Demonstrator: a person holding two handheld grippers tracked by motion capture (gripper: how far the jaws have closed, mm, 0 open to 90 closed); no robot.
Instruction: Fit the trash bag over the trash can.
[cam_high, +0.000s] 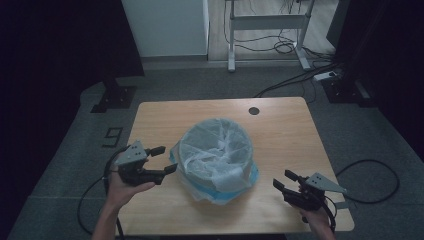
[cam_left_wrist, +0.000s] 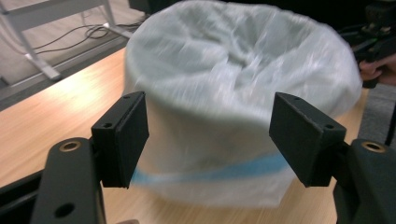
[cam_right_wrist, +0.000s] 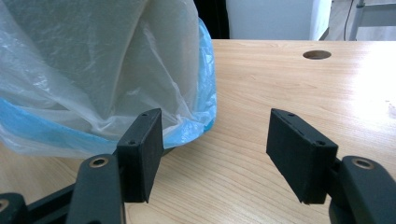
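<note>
1. Nearest the person, the right gripper is held low over the front right part of the tabletop. Its fingers stand wide apart with nothing between them but bare wood.
2. In the right gripper view, the bin's bag hangs just beyond the left finger, its blue hem bunched against the tabletop; whether the finger touches the plastic cannot be told.
3. The left gripper sits at the front left, gripped by the person's left hand, and points at the bin's side. Its fingers are also spread wide and hold nothing.
4. In the left gripper view, the bin fills the gap between those fingers, close in front of them, slightly blurred.
5. The round bin stands upright near the middle of the tabletop, between the two grippers. A translucent white bag with a blue hem lines it and drapes over the rim and down the outside.
6. Farther back, a small round hole sits near the tabletop's far edge.
7. Beyond the tabletop, cables lie on the floor by a white desk frame.
</note>
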